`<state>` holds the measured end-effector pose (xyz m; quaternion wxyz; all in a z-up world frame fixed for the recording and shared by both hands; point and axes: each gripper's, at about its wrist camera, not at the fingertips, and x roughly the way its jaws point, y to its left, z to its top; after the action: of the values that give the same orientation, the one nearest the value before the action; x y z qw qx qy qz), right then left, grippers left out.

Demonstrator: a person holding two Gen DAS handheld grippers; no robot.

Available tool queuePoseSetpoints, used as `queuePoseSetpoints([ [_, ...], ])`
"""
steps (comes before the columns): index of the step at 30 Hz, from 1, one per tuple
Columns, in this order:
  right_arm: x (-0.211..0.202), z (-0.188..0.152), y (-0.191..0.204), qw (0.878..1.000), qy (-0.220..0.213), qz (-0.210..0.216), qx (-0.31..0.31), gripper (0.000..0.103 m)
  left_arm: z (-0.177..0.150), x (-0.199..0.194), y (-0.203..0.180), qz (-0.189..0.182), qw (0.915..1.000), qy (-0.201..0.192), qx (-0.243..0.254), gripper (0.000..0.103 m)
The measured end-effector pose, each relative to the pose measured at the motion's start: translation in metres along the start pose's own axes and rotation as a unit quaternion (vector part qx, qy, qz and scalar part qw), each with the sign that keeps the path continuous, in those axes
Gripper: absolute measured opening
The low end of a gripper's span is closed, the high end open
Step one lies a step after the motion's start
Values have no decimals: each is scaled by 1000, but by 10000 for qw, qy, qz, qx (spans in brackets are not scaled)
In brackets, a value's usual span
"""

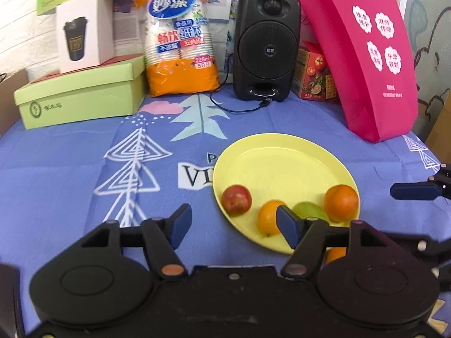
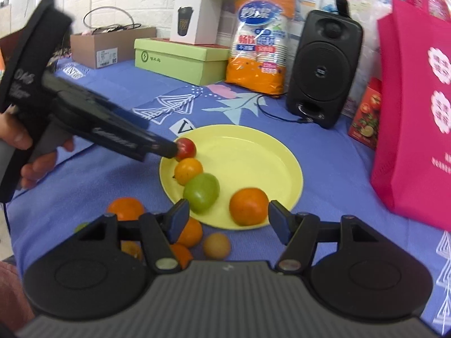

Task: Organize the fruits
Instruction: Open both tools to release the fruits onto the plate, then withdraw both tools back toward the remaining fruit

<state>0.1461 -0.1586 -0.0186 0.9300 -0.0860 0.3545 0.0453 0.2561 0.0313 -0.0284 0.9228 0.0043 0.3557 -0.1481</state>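
Note:
A yellow plate (image 1: 282,155) lies on the blue cloth and holds a red apple (image 1: 236,199), a small orange (image 1: 267,221), a green apple (image 1: 308,209) and a large orange (image 1: 341,202). My left gripper (image 1: 234,226) stands open at the plate's near left rim, the red apple just ahead of its fingers and untouched. In the right wrist view my right gripper (image 2: 229,221) is open at the plate's (image 2: 253,155) near edge. The large orange (image 2: 249,206) sits just ahead between its fingers, unpressed. The left gripper's tip (image 2: 170,149) is beside the red apple (image 2: 186,148).
Several loose oranges (image 2: 125,208) and a tan round fruit (image 2: 216,245) lie on the cloth near the plate. At the back stand a black speaker (image 1: 266,45) with its cable, a pink bag (image 1: 366,56), a paper-cup pack (image 1: 180,42) and green boxes (image 1: 81,95). A hand (image 2: 17,140) holds the left tool.

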Motion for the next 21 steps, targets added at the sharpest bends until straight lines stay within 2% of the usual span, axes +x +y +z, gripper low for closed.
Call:
queuePoseSetpoints([
  [5,-16,-8,-13,9995,-77,-101,290,62,-12,-31,2,-36,9997,-140,-209,67],
  [7,-24,-11,-17,9990,-132,-98,413,68,-17,-44,2,-60,9995,-200,-237,67],
  [13,-45,-33,-23,9976,-163,-153,655,71,-45,-85,-6,12,9997,-256,-63,67],
  [21,-55,-73,-15,9960,158,-10,883,71,-88,-107,-27,-250,9997,60,11,67],
])
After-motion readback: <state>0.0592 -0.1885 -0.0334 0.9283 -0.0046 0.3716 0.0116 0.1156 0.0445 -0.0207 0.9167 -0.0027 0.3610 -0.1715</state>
